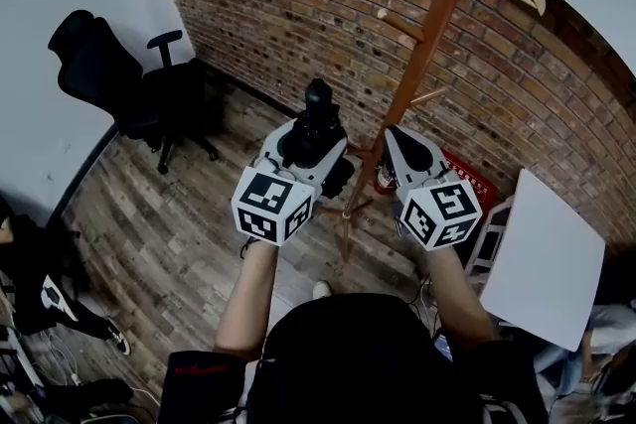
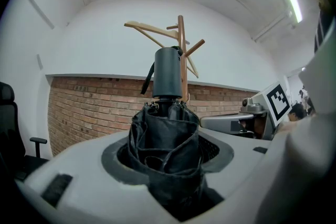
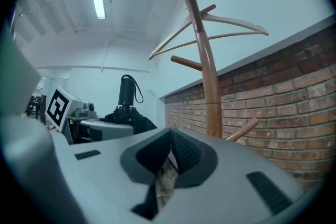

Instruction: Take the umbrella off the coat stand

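Holding: left hand-held gripper (image 2: 168, 152) clamps the folded black umbrella (image 2: 165, 128), handle up.
Right hand-held gripper (image 3: 169, 157): jaws closed, apparently empty.
Coat stand (image 3: 210, 86): farther off, right of umbrella.

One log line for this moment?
left hand-held gripper: shut on umbrella | right hand-held gripper: shut, empty | umbrella: clear of coat stand

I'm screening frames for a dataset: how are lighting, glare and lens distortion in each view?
Head view: even light, strong fisheye bowing the brick wall, black corners. Left gripper view: umbrella sharp but nearly black, folds low in contrast; ceiling light glares. Right gripper view: a ceiling light blown out, coat stand bends.
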Demonstrator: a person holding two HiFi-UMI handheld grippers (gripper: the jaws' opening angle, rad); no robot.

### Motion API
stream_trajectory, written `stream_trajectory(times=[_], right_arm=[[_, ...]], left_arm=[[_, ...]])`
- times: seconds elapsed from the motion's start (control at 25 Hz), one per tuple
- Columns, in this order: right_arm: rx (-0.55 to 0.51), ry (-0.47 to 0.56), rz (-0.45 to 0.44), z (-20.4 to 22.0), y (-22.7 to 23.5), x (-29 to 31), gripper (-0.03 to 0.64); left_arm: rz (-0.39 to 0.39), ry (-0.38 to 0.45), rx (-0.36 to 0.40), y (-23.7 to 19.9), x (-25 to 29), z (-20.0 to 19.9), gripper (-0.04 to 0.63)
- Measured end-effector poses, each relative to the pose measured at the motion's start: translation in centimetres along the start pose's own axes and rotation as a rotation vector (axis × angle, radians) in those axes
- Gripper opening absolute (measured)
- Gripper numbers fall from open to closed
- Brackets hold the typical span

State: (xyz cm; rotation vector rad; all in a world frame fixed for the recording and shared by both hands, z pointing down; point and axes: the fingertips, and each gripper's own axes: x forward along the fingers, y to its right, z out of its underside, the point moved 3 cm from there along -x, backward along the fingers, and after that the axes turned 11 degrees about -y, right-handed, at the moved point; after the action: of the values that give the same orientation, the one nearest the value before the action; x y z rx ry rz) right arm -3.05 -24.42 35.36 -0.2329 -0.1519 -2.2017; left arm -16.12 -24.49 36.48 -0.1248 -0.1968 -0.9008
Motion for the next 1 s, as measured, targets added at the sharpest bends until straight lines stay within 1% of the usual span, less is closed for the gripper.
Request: stream_trajectory(times=[0.28, 0.44, 0.72, 1.0], right_arm=[[0.007, 0.011, 0.012, 0.0, 1.4, -2.0, 0.028], [0.008, 0.01, 0.007, 0.1, 2.2, -3.5, 0.028], [0.005, 0.014, -0.022, 0.1, 2.9, -6.0, 0.028], [0.016, 0.01, -0.053, 1.6, 3.2, -8.7, 0.028]], left_arm=[[0.018, 0.007, -0.016, 1.7, 0.5, -0.4, 0.25], [0.01, 0.0, -0.004, 3.3, 0.8, -0.8, 0.25], [-0.012, -0.01, -0.012, 6.3, 0.4, -0.7, 0.25], [-0.047, -0.017, -0.012, 9.5, -0.6, -0.1, 0.25]])
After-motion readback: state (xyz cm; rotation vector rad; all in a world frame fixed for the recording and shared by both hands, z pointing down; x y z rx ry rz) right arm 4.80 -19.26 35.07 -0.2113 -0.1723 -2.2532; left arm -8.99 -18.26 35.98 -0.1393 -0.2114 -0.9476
